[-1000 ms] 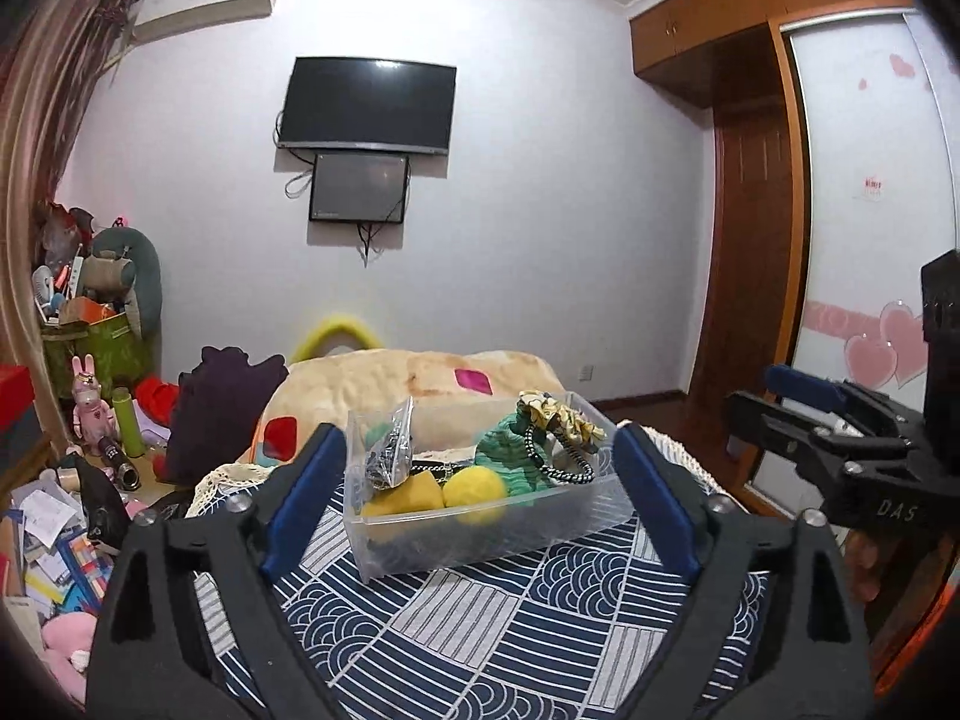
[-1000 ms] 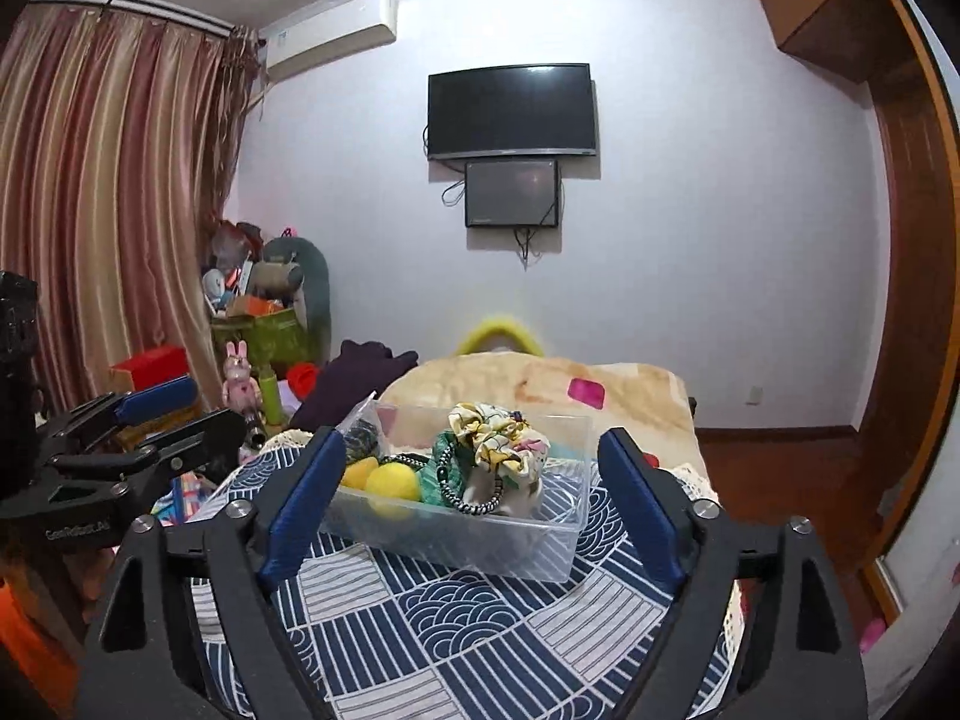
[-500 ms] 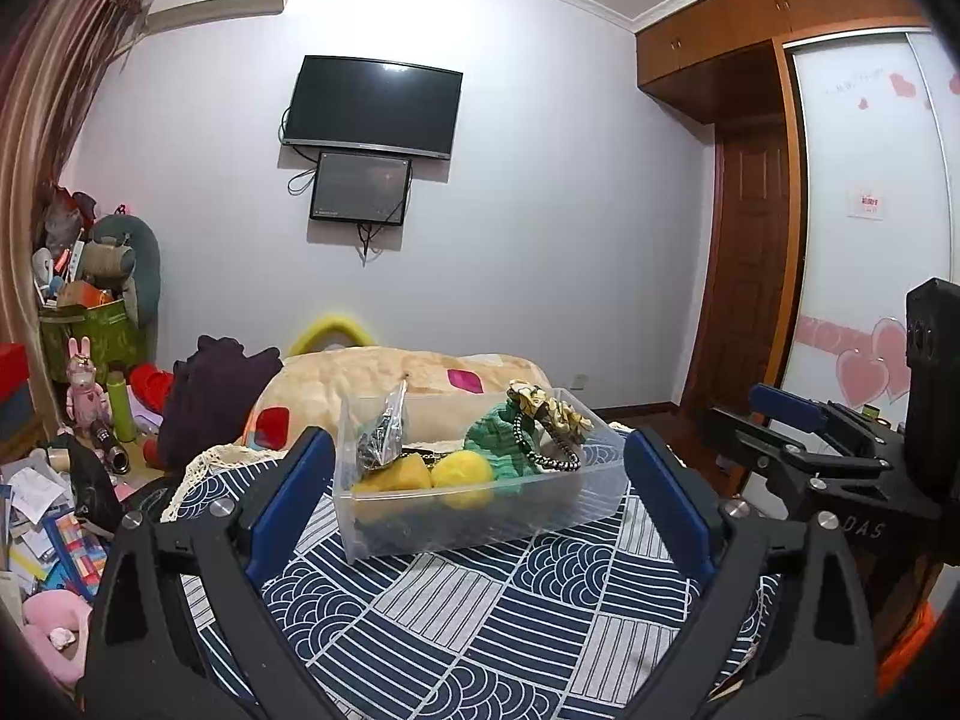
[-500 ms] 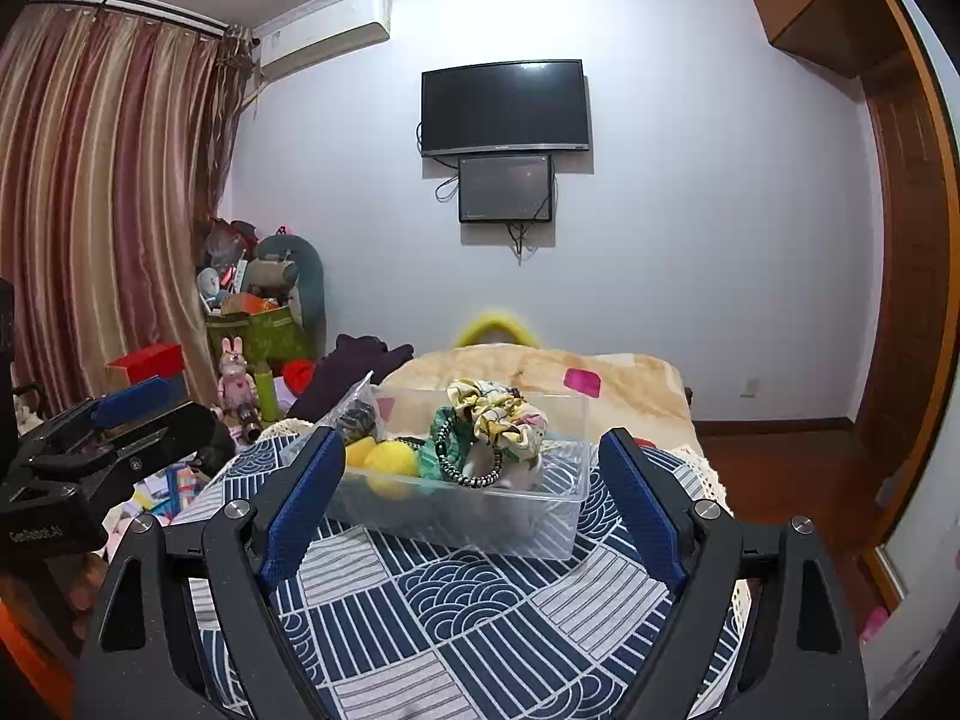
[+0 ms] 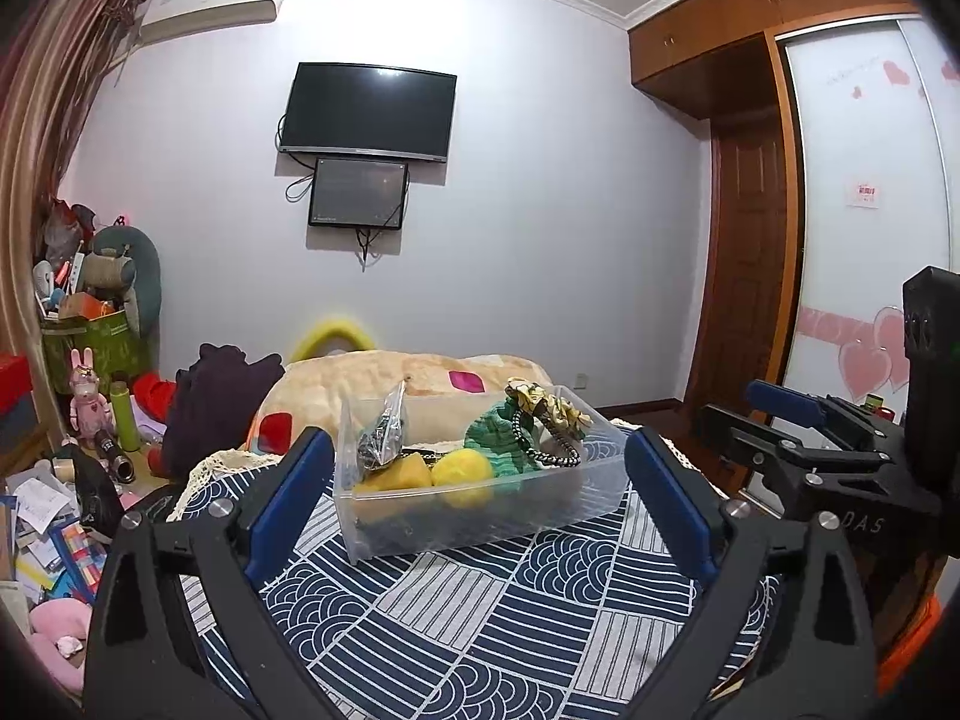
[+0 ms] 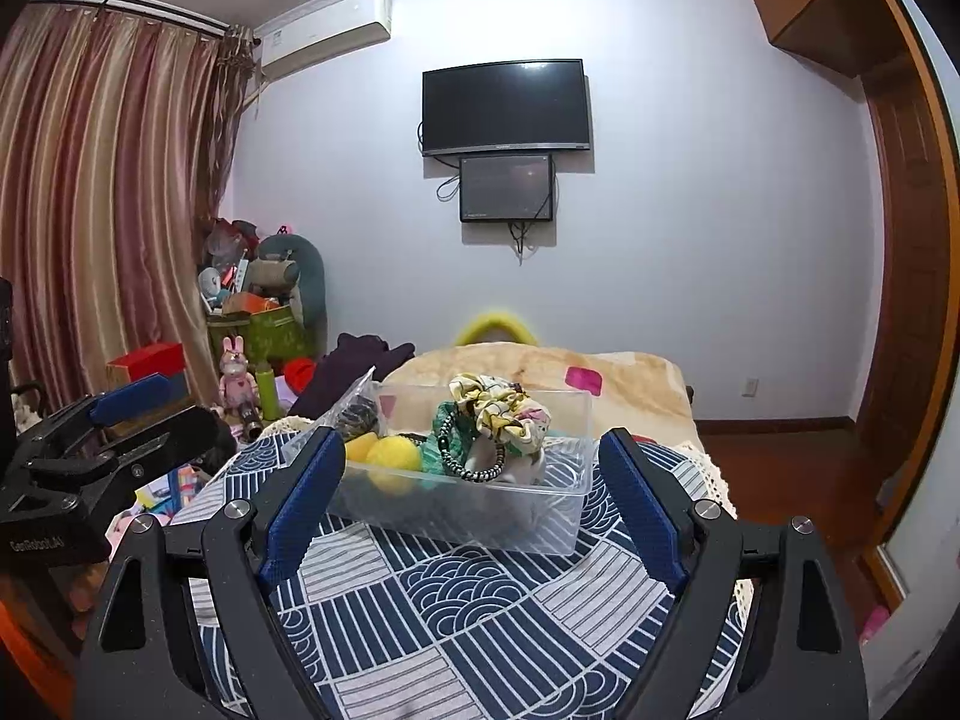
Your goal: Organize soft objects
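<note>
A clear plastic bin (image 5: 576, 501) (image 6: 522, 525) stands on the blue patterned tablecloth (image 5: 480, 612) (image 6: 456, 606). Inside lie a yellow ball (image 5: 463, 471) (image 6: 393, 461), a yellow sponge (image 5: 393, 474), a green knit piece (image 5: 498, 441) (image 6: 447, 441), a floral scrunchie (image 5: 543, 402) (image 6: 498, 408), a black-and-white braided band (image 5: 549, 450) (image 6: 474, 471) and a small clear bag (image 5: 384, 426) (image 6: 354, 408). My left gripper (image 5: 477, 504) is open and empty, hovering in front of the bin. My right gripper (image 6: 471, 495) is open and empty, also in front of the bin.
A beige blanket (image 5: 420, 378) and dark purple cloth (image 5: 216, 396) lie behind the bin. Toys and boxes clutter the floor at the left (image 5: 60, 480). A TV (image 5: 367, 111) hangs on the far wall. A wooden wardrobe (image 5: 750, 240) stands at the right.
Both grippers have lifted and tilted up slightly, so the bin sits a little lower in both views. Both stay open and empty.
</note>
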